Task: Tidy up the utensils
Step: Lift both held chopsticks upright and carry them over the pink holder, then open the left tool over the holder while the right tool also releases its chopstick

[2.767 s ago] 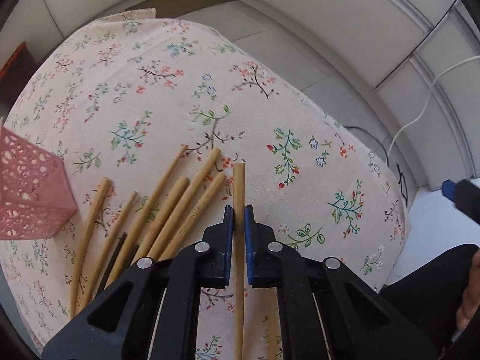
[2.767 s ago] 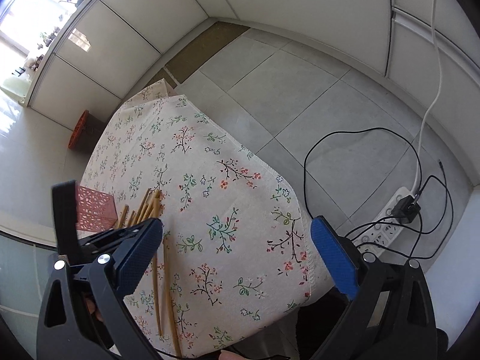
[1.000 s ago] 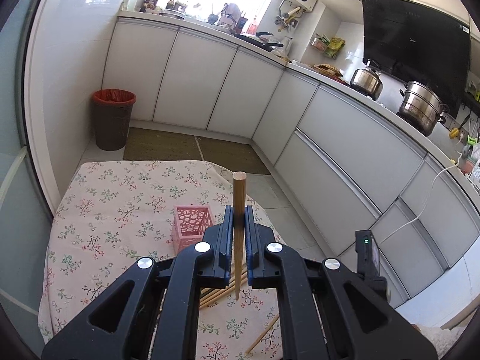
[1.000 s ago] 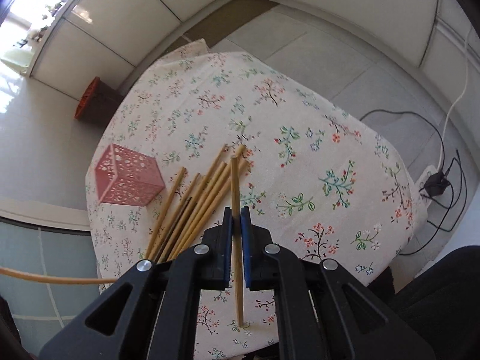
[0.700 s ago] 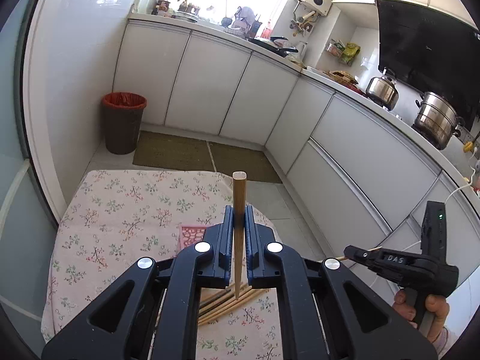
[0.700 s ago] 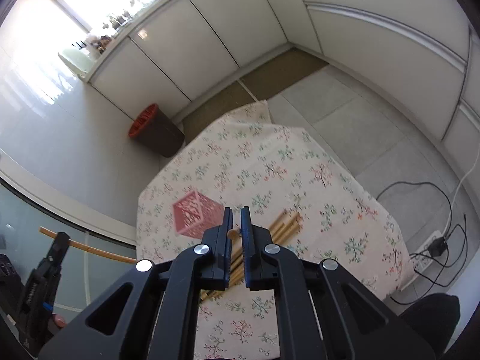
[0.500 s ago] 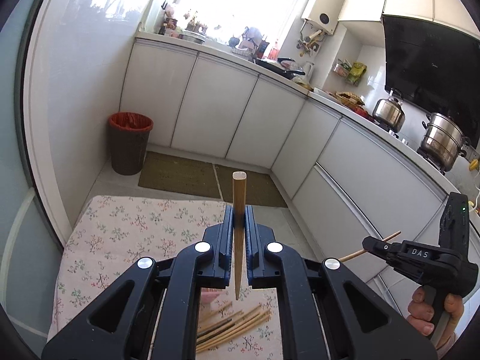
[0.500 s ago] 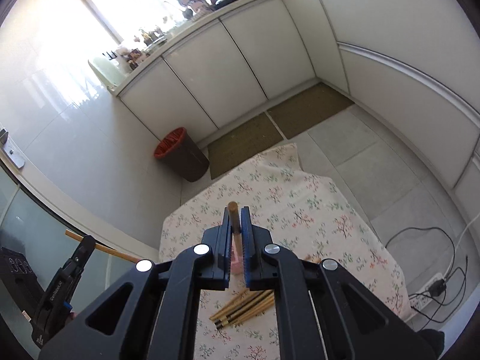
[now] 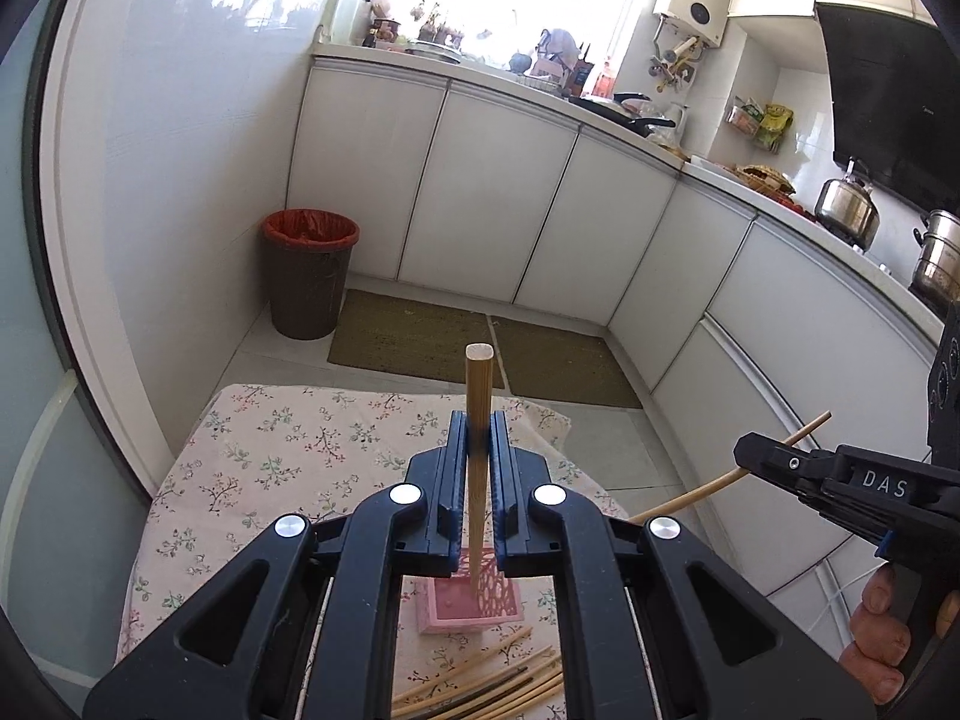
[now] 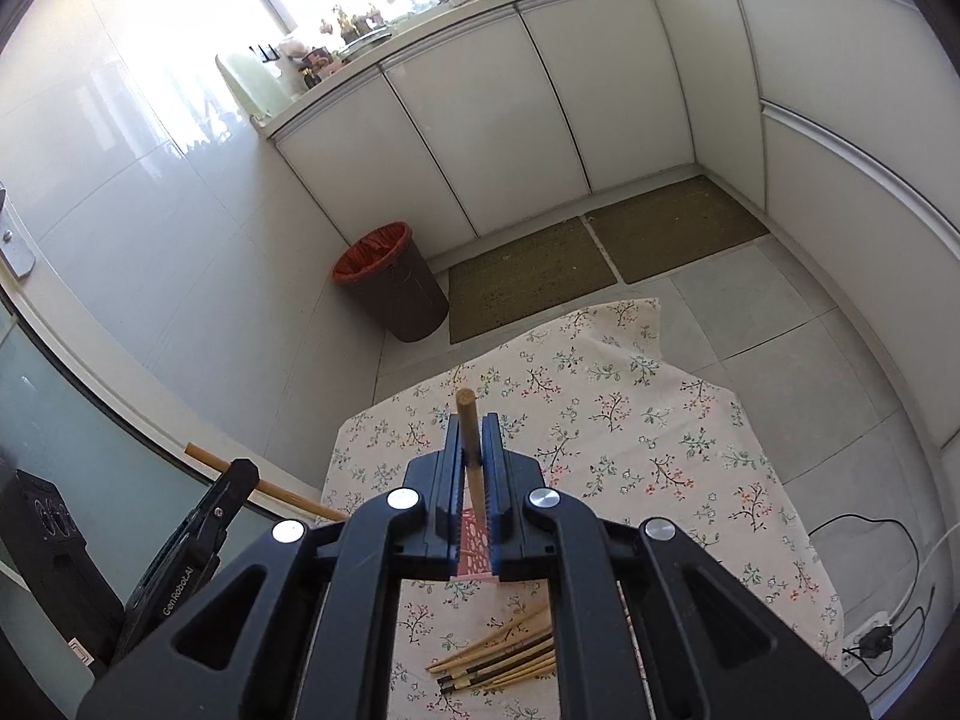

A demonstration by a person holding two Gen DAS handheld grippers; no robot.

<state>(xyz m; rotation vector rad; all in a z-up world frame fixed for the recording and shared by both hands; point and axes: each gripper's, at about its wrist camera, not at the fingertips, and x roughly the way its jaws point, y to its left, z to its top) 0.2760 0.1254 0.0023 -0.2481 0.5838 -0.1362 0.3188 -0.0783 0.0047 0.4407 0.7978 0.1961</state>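
Note:
My left gripper (image 9: 478,444) is shut on a wooden chopstick (image 9: 478,396) held upright, high above the table; its lower tip hangs over the pink perforated holder (image 9: 474,597). My right gripper (image 10: 473,450) is shut on another chopstick (image 10: 469,429), also upright, above the same pink holder (image 10: 474,549). Several loose chopsticks (image 9: 492,687) lie on the floral tablecloth in front of the holder; they also show in the right wrist view (image 10: 498,660). The right gripper (image 9: 840,480) with its chopstick shows at the right of the left wrist view. The left gripper (image 10: 198,528) shows at the left of the right wrist view.
The floral-cloth table (image 10: 660,450) stands on a tiled kitchen floor. A brown bin with a red liner (image 9: 309,273) stands by white cabinets (image 9: 480,204). Two floor mats (image 10: 594,258) lie beyond the table. A power strip with cables (image 10: 870,636) lies on the floor at right.
Both grippers have lifted higher and tilted up, each still holding its chopstick. The pink holder now sits directly under both chopstick tips. The table looks smaller and lower in both views.

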